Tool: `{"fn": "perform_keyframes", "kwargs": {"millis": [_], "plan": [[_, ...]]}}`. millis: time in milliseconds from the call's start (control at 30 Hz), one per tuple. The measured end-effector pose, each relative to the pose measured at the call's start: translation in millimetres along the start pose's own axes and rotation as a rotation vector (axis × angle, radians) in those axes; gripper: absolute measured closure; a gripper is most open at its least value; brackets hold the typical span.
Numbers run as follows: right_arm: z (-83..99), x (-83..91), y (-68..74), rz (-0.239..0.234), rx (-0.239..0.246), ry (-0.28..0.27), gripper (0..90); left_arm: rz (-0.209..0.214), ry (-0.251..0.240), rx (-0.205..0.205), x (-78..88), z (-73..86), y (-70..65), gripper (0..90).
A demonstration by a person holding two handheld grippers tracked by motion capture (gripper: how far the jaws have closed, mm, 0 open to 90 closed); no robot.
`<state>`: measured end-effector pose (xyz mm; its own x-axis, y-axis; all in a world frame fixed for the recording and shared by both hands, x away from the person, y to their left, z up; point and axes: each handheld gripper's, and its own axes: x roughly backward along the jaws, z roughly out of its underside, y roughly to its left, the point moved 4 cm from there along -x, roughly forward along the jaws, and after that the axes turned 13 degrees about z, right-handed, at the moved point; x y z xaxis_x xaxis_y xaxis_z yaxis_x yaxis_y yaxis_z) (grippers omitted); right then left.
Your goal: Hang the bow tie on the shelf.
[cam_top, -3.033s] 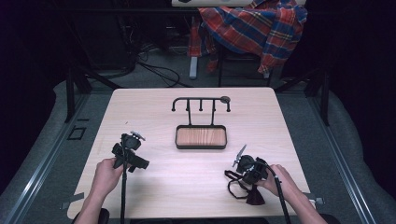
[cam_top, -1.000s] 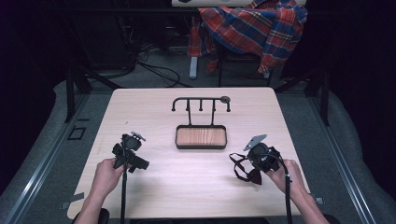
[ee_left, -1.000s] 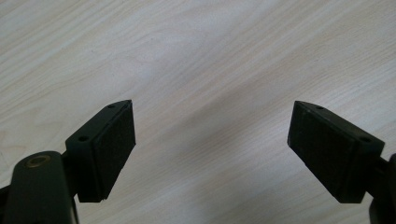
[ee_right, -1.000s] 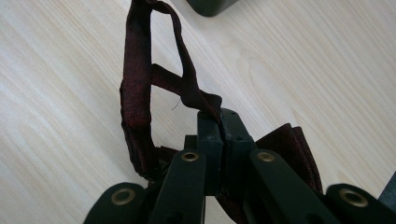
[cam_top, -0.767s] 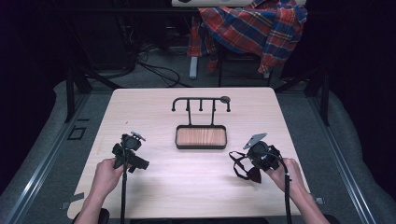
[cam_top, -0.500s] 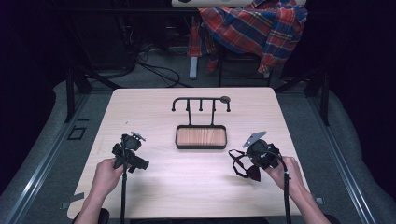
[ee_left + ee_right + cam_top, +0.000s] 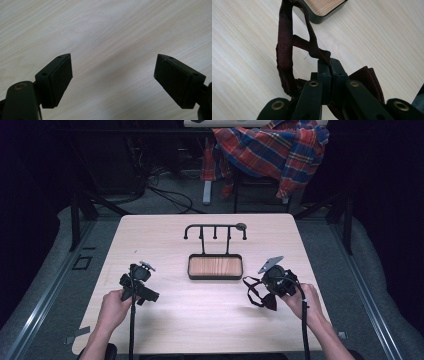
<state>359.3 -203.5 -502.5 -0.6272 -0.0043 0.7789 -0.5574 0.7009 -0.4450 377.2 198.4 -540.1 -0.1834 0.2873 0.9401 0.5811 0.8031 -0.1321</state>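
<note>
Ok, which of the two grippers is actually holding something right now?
The right gripper: its jaws are clamped on the dark red bow tie. The left gripper is open over bare table.

The dark red bow tie [image 7: 287,47] runs off the top edge of the right gripper view. Its wings [image 7: 368,80] sit half hidden behind the right gripper [image 7: 329,66].

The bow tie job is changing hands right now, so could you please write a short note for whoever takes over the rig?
Right gripper: jaws shut on the strap of the dark red bow tie, held just above the table, right of the rack's tray.
Left gripper: jaws open, nothing between them, over bare table at the left.
Hook rack with wooden tray: centre of the table, hooks bare.
Done: bow tie gripped.
Left: probably hang it on a hook.
</note>
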Motion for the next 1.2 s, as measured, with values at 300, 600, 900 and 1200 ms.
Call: {"fn": "perform_keyframes", "kwargs": {"millis": [300,600,900,1200], "plan": [[-3.6,0.8,-5.9,-0.004,-0.009,0.001,88.2,-0.002,0.004,0.003,0.5,0.4,0.8,15.2],[-11.3,2.6,-10.8,-0.011,-0.036,-0.012,88.2,-0.007,0.0,-0.004,1.7,0.5,0.6,15.2],[-26.6,4.3,-16.9,-0.018,-0.056,-0.035,88.2,0.0,0.0,0.0,1.1,0.9,1.8,15.2],[-40.4,9.3,-24.2,0.0,-0.055,-0.047,88.2,-0.001,-0.004,-0.001,1.3,1.0,1.2,15.2]]}}
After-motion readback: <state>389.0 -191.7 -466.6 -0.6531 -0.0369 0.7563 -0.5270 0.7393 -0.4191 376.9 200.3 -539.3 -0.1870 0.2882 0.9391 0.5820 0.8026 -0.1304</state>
